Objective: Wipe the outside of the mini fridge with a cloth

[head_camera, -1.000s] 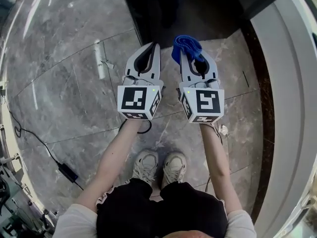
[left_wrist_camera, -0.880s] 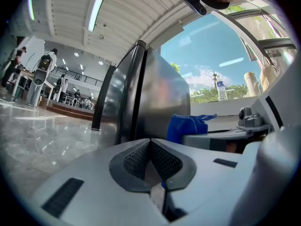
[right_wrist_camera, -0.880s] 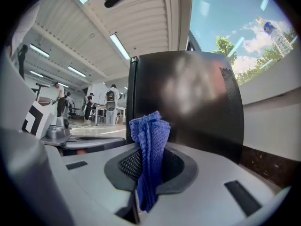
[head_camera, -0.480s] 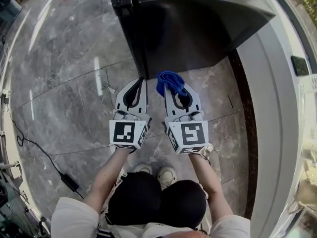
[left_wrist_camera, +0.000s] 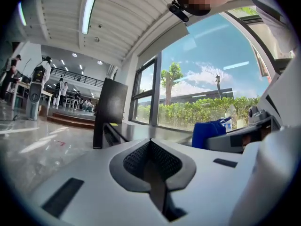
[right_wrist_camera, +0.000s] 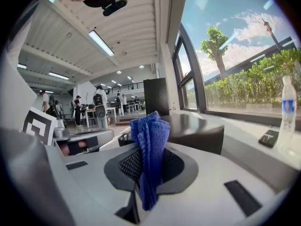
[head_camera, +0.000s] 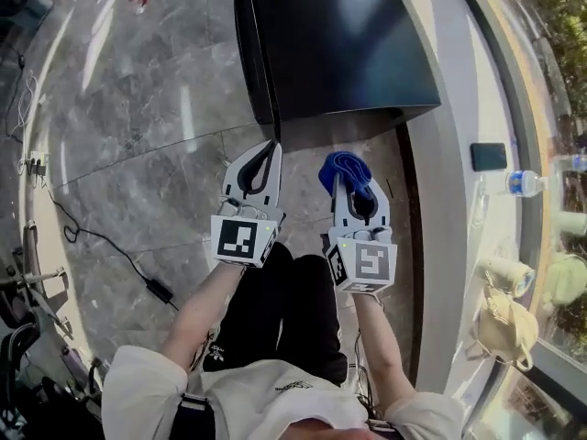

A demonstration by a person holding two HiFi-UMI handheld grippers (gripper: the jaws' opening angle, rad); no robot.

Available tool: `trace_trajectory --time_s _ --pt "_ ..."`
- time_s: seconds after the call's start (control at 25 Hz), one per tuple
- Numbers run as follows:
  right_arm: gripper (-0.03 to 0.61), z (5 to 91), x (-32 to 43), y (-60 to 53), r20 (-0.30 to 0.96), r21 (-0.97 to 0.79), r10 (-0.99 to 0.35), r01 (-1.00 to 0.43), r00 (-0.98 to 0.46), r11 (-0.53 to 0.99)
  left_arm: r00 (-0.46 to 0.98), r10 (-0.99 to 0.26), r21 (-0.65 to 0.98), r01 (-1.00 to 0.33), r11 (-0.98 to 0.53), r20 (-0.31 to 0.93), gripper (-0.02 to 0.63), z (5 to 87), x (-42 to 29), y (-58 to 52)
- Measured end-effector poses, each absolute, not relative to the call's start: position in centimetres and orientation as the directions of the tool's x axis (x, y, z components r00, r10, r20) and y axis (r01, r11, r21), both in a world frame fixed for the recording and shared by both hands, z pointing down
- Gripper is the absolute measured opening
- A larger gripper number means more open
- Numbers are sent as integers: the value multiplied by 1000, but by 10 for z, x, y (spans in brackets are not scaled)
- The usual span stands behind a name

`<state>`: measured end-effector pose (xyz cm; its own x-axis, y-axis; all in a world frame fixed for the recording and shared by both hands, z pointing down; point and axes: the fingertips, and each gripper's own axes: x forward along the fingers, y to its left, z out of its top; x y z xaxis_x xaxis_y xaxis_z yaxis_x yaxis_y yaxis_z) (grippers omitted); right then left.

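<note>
With the right gripper (head_camera: pixel 349 183) clamped on the cloth (head_camera: pixel 341 169) and the left gripper (head_camera: pixel 269 157) pinched together empty, the wipe hasn't begun; next, I'd say, reach to the fridge (head_camera: pixel 339 44) at twelve o'clock.

Big lobby / open office hall, not a home: polished grey marble floor (head_camera: pixel 138 126), tall windows (left_wrist_camera: pixel 188 98) w/ hedge (left_wrist_camera: pixel 207 109) & tree (left_wrist_camera: pixel 170 76) outside, strip lights (left_wrist_camera: pixel 88 14) in a slatted ceiling, upper gallery w/ railing (left_wrist_camera: pixel 82 80), ppl w/ backpacks (right_wrist_camera: pixel 99 102) at tables (right_wrist_camera: pixel 89 112) far back, long sill (head_camera: pixel 436 181) w/ water bottle (head_camera: pixel 526 183) & phone (head_camera: pixel 488 157)
</note>
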<state>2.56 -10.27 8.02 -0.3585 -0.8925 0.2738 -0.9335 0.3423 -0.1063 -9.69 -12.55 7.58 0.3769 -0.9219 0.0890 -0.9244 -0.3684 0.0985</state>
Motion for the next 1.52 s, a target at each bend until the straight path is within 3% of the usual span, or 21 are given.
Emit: trace_trajectory --time_s 0.32,0.52,0.84,1.52 --pt "64 -290 3 -52 207 -130 -909 -931 -361 340 361 -923 118 -930 -347 133 5 -265 -126 -57" --pt "64 -418 -20 -12 132 -134 -919 -925 -371 355 398 -914 81 -917 -392 77 5 -402 -128 -6" --pt "64 -453 -37 47 85 -84 -919 -922 -384 378 407 -913 65 -911 -407 -16 5 -457 -134 43" --pt "64 -454 -42 66 78 -51 -900 -904 -428 425 406 -913 92 -909 -407 -31 5 -453 -131 64"
